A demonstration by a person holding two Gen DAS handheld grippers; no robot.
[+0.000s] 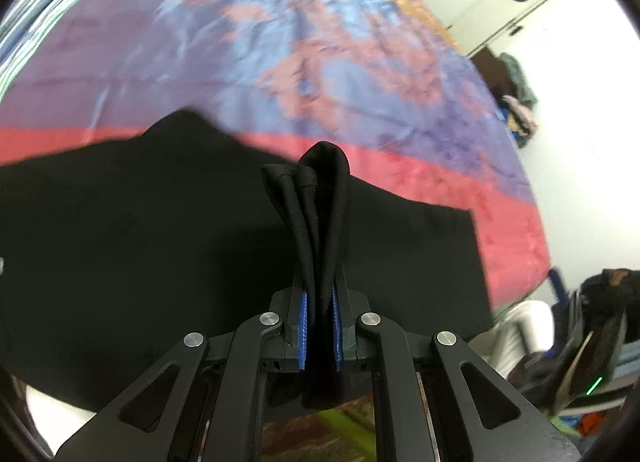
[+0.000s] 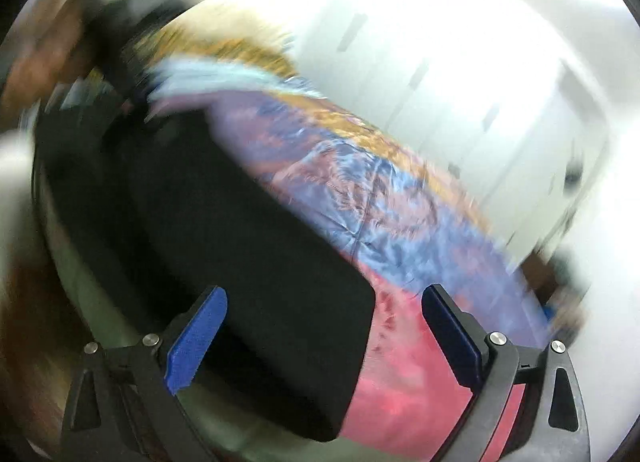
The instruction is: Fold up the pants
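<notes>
A: How far had the folding been taken?

B: The black, soft knit pants (image 1: 160, 246) were seen laid on the patterned purple, blue and red bedspread (image 1: 280, 42), seemingly doubled into a broad rectangle. A bunched, corded edge of them was held pinched in the left gripper (image 1: 319, 326), its blue ribbed pads closed narrow on the cloth. A further fold was judged outstanding.

A: And to the right of the pants?

B: The right gripper (image 2: 324, 334) was held wide, with nothing gripped, above the rounded corner of the pants (image 2: 248, 282). That view was blurred; the fabric looked matte and limp.
</notes>
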